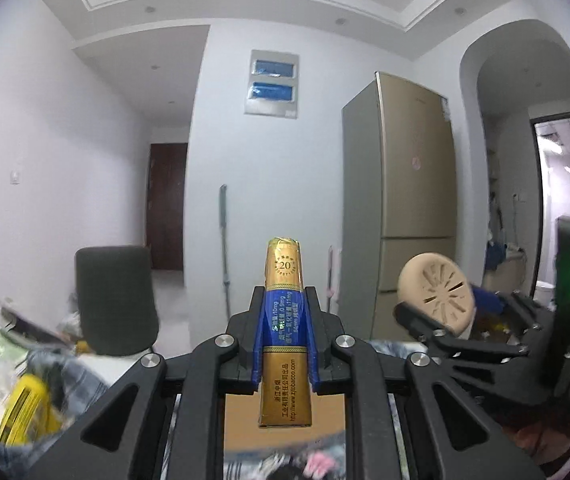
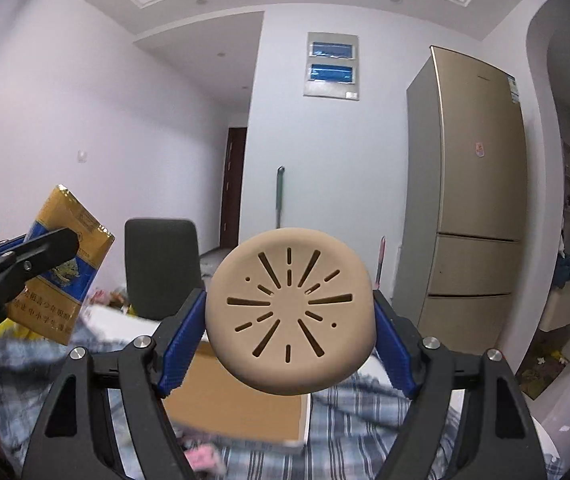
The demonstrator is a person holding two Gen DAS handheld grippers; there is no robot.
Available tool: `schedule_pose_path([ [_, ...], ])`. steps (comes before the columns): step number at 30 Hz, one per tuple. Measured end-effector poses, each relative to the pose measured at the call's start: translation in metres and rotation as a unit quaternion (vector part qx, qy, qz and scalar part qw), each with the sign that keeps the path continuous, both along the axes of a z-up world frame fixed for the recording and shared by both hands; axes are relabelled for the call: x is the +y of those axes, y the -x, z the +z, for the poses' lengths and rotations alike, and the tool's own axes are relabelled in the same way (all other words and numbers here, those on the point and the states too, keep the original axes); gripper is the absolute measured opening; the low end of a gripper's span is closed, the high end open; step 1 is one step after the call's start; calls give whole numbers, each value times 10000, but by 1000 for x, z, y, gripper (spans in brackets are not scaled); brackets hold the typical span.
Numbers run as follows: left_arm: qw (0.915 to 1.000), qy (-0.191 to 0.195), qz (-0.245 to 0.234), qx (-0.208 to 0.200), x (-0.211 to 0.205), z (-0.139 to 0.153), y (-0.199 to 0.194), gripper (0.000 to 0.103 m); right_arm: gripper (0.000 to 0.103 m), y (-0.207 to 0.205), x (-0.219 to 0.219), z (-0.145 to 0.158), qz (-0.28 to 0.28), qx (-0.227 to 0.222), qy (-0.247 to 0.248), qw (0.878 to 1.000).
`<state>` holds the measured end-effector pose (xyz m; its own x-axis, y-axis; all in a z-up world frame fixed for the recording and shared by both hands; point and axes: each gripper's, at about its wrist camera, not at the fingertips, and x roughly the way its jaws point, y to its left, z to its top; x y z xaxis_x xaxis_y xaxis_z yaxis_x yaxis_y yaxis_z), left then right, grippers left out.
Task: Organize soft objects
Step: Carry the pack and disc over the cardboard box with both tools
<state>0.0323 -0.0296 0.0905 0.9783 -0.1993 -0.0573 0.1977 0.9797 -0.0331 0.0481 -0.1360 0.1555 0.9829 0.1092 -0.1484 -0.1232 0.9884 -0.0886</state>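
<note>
Far left in the left wrist view, a blurred heap of packets (image 1: 13,384) lies low by the frame edge, one of them yellow, and just beyond it stands a dark grey chair back (image 1: 115,300). Centre frame now: the left hand-held gripper (image 1: 284,300) is pinching a gold-and-blue cigarette pack (image 1: 285,332) by its narrow sides, blue pads tight against it, the pack upright and lifted clear above a brown cardboard box (image 1: 241,420) below. Behind it, a mop handle (image 1: 224,240) leans on the white wall, with a gold-toned fridge (image 1: 401,216) to the right of it. Over on the right, the right hand-held gripper (image 2: 289,312) has its jaws set wide and clamped on a beige round cushion (image 2: 291,312) with slots cut in a sunburst pattern, its face turned toward the camera, one blue finger (image 2: 183,340) on each side of it. It too hangs in the air, above the box and a blue-and-white checked cloth (image 2: 349,432) spread underneath. The two held things sit side by side, apart, the pack left of the cushion.
</note>
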Motion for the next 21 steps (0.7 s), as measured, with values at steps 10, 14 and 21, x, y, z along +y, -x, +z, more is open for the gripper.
schedule_pose_path([
  [10, 9999, -157, -53, 21, -5, 8, -71, 17, 78, -54, 2, 20, -280, -281, -205, 9990],
  [14, 9996, -146, 32, 253, -3, -3, -93, 17, 78, -71, 0, 7, -339, -71, -313, 9989],
  [21, 9863, -254, 132, 1627, 4, -42, -151, 17, 78, -104, 8, -39, -88, 852, -58, 9963],
])
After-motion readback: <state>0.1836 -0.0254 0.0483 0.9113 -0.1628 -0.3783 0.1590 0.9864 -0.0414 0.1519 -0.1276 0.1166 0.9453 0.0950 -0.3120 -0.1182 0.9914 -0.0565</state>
